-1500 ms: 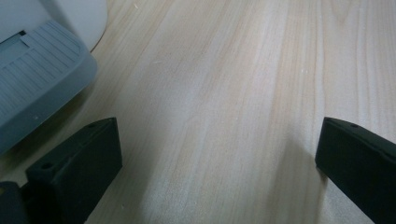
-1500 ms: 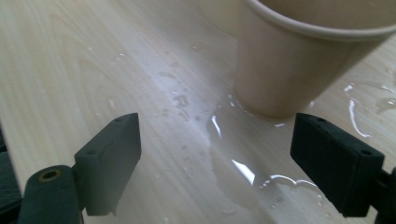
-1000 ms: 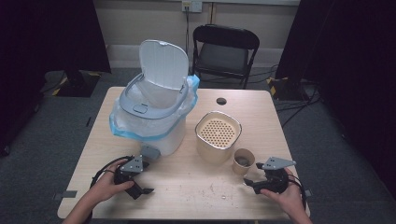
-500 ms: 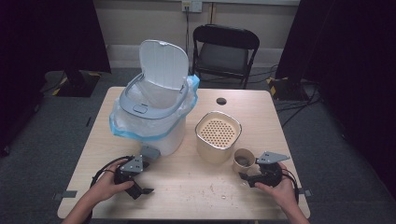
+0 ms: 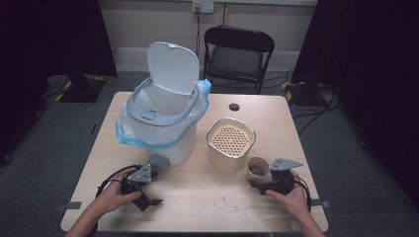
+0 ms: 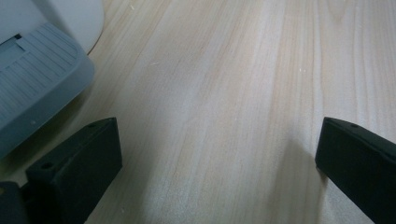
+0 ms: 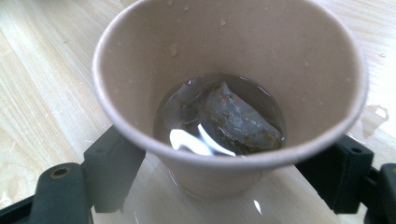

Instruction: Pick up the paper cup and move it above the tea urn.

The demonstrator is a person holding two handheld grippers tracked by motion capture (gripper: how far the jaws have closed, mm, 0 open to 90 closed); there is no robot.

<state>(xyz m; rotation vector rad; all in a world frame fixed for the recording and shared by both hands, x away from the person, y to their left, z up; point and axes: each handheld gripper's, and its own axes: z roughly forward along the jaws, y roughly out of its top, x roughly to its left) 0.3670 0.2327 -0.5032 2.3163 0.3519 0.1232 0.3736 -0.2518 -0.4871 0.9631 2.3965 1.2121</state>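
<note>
A brown paper cup [image 5: 258, 169] stands near the table's front right; it holds a little liquid and a wet tea bag [image 7: 238, 119]. My right gripper [image 5: 258, 178] is at the cup, one jaw on each side of its lower wall [image 7: 219, 179]. The jaws have just been closing with the cup between them, and the wall looks undented, so I see no squeeze. My left gripper [image 5: 154, 187] rests open on the table at the front left with only bare wood between its jaws [image 6: 219, 154], beside the bin's grey pedal [image 6: 32, 88].
A white pedal bin [image 5: 168, 143] with a blue liner and raised lid stands at the left middle. A beige container with a perforated top [image 5: 230, 143] sits just behind the cup. Crumbs and wet marks dot the wooden table [image 5: 207, 197]. A black chair [image 5: 237, 54] stands beyond the table.
My right gripper has moved left up to the paper cup and its jaws now flank it. The left gripper has stayed where it was.
</note>
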